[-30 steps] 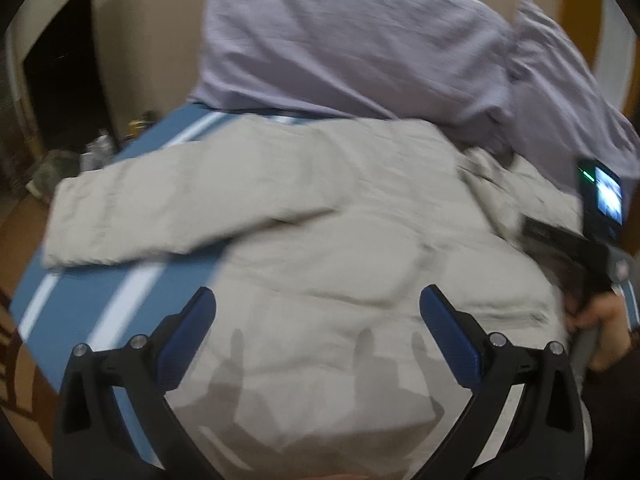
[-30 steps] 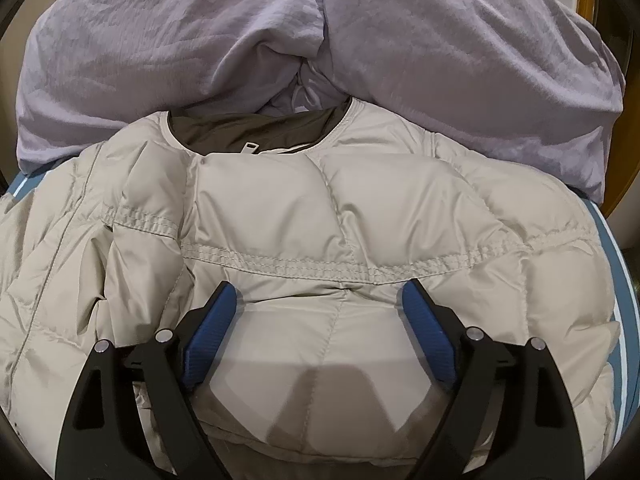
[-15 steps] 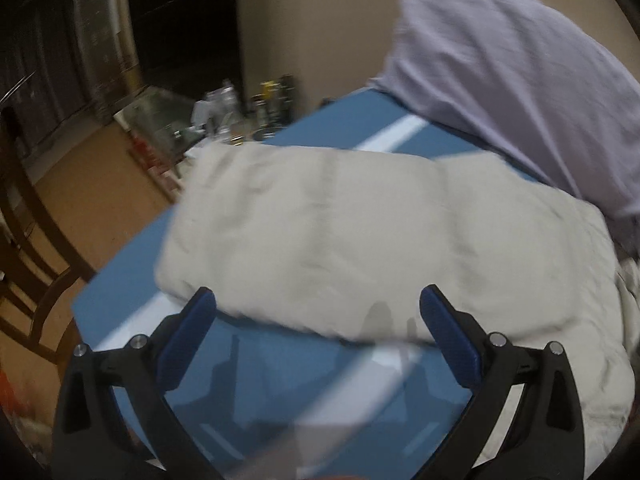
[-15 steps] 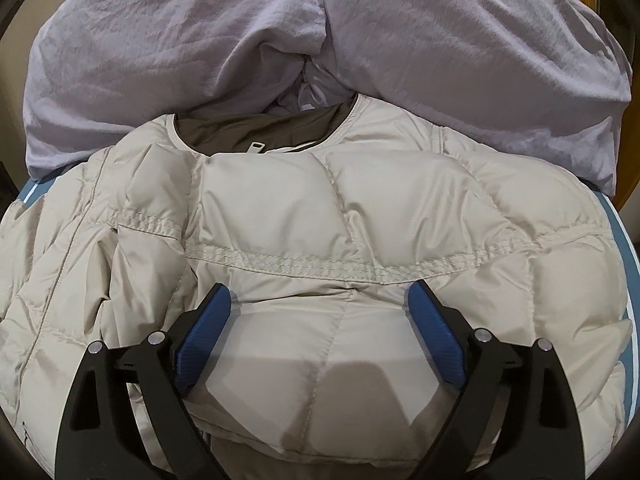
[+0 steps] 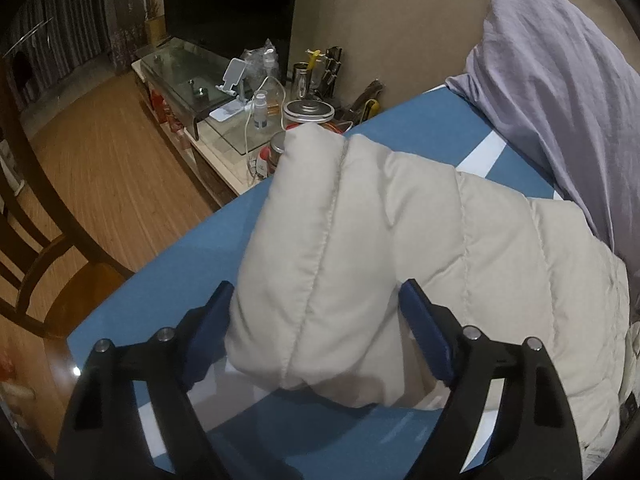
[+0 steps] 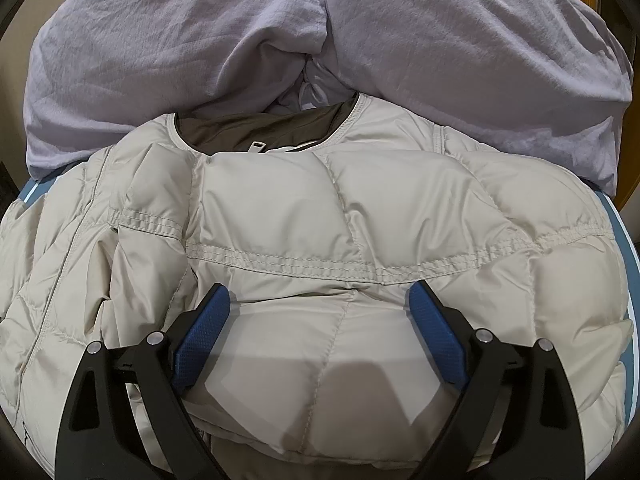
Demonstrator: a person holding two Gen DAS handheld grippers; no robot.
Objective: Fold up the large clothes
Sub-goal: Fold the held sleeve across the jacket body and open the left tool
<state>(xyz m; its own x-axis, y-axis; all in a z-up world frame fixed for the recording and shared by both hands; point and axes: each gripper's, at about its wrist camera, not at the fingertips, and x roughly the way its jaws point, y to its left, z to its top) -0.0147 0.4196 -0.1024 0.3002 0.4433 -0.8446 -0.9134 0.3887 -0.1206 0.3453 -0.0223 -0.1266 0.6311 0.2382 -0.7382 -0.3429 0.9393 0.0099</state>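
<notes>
A beige quilted down jacket lies on a blue bed sheet, its collar toward the pillows. In the left wrist view its sleeve stretches out over the sheet, cuff end near the bed edge. My left gripper is open, its blue pads on either side of the sleeve's near part, not closed on it. My right gripper is open just above the jacket's upper body, below a stitched seam, holding nothing.
Lilac pillows lie behind the collar, one also in the left wrist view. A low glass-topped stand with bottles and jars stands by the bed. A dark wooden chair is at left on wood floor.
My left gripper has swung left from the jacket's body to the sleeve and moved in until the sleeve lies between its open pads. The right gripper has hardly moved.
</notes>
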